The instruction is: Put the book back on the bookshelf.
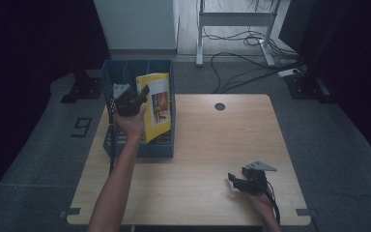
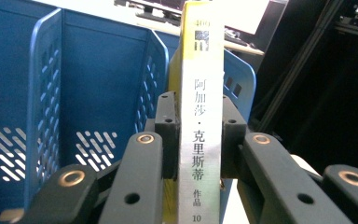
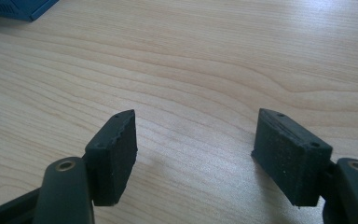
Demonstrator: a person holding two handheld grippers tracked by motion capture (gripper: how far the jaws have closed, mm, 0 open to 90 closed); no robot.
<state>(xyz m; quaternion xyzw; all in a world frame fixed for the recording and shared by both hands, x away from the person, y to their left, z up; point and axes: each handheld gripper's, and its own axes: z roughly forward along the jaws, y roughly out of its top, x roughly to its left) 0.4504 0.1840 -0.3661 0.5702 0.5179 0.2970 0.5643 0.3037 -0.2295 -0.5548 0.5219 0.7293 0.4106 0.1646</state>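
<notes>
Both forearms are bare, no sleeves. The left tongs (image 2: 199, 135) are black, with flat arms that carry brass-coloured rivets and small round holes, ending in blocky black jaws. A grey three-cornered plate sits on top of them. The right tongs (image 3: 196, 154) are built the same way: black arms with a brass rivet near each end and thick rectangular pads with a grainy face and slightly ragged edges. They too carry a grey plate, and a black cable trails from them.
</notes>
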